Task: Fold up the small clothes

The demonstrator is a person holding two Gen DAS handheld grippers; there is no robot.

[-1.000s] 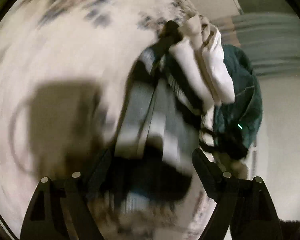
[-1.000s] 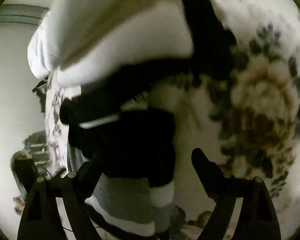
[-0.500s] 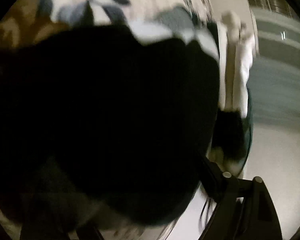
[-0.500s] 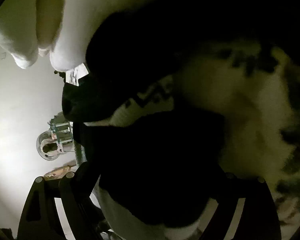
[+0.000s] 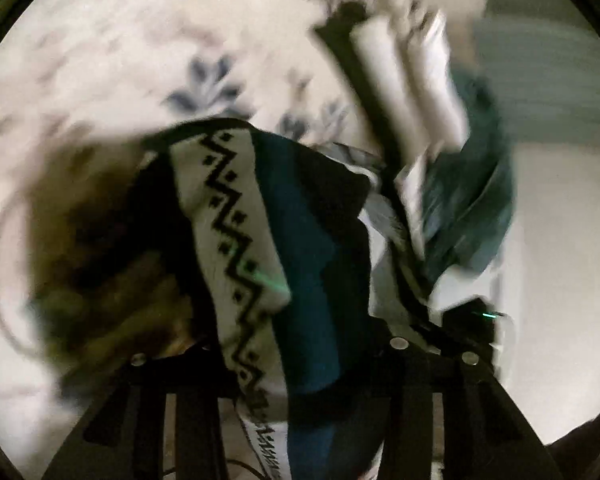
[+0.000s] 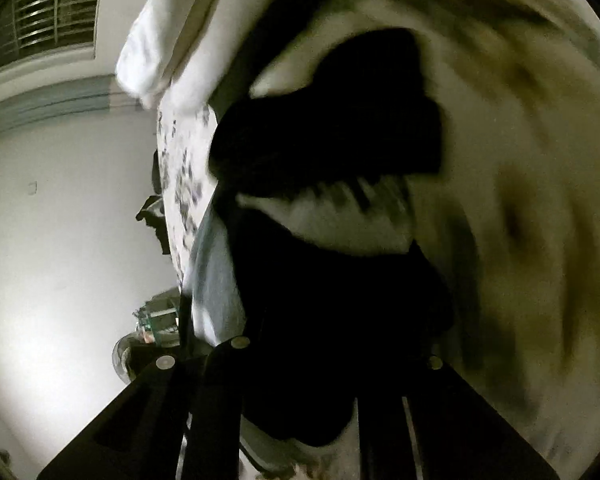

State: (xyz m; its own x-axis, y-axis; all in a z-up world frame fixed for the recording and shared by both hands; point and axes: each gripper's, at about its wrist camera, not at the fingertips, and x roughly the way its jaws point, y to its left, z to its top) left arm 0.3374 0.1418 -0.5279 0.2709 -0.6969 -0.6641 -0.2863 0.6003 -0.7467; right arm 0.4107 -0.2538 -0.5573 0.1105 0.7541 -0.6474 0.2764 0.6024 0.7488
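A small knitted garment (image 5: 260, 248) with black, white zigzag and teal bands hangs between the fingers of my left gripper (image 5: 300, 364), which is shut on it above a floral bed cover (image 5: 148, 48). In the right wrist view the same garment (image 6: 332, 320) shows mostly black with a white band, and my right gripper (image 6: 332, 364) is shut on it. Both views are motion-blurred.
A stack of folded white and dark clothes (image 5: 404, 80) lies on the bed at the upper right, with a dark green garment (image 5: 476, 208) beside it. White folded cloth (image 6: 172, 40) shows at the top left of the right view. A pale wall (image 6: 52, 240) and a window (image 6: 48, 20) lie beyond the bed edge.
Both grippers went from open above the garment to closed on it, and the garment has been lifted off the bed. The cameras swung fast.
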